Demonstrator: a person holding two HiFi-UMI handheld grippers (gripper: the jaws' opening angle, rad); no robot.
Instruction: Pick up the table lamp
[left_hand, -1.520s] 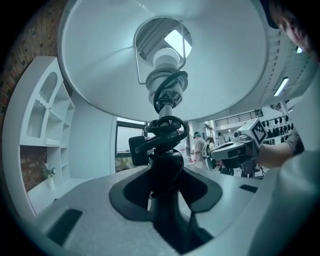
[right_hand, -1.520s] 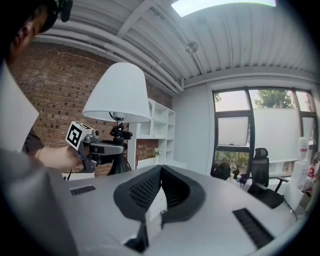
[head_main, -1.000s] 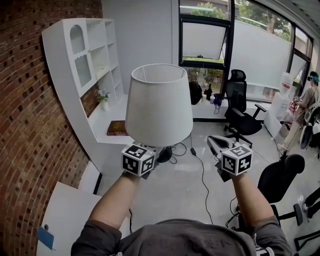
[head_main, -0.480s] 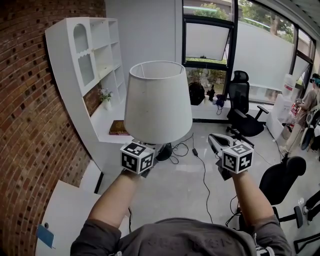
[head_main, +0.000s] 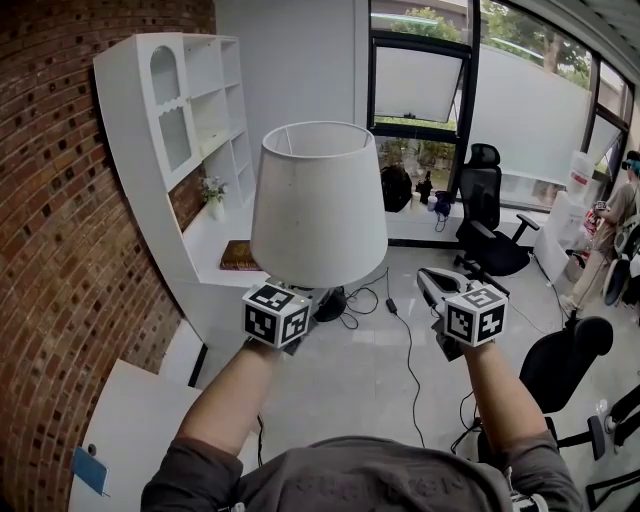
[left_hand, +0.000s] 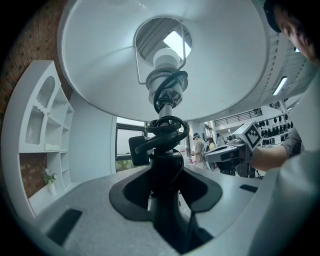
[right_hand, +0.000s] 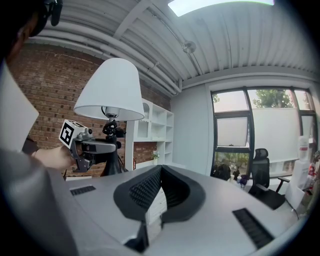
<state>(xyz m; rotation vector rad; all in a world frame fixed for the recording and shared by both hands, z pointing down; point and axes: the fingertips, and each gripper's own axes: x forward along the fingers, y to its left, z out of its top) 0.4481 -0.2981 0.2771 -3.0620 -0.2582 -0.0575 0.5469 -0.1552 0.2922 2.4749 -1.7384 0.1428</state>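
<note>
A table lamp (head_main: 318, 205) is being held aloft by the left gripper (left_hand: 166, 169), whose jaws are being pressed partway closed around the lamp's black stem (left_hand: 167, 215). The white shade (left_hand: 165, 55) is being carried upright directly above that gripper. A black cord (left_hand: 165, 131) is being carried coiled round the stem just above the jaws. The right gripper (right_hand: 158, 172) is being held out beside the left one, apart from the lamp, its jaws being pressed together with nothing between them.
</note>
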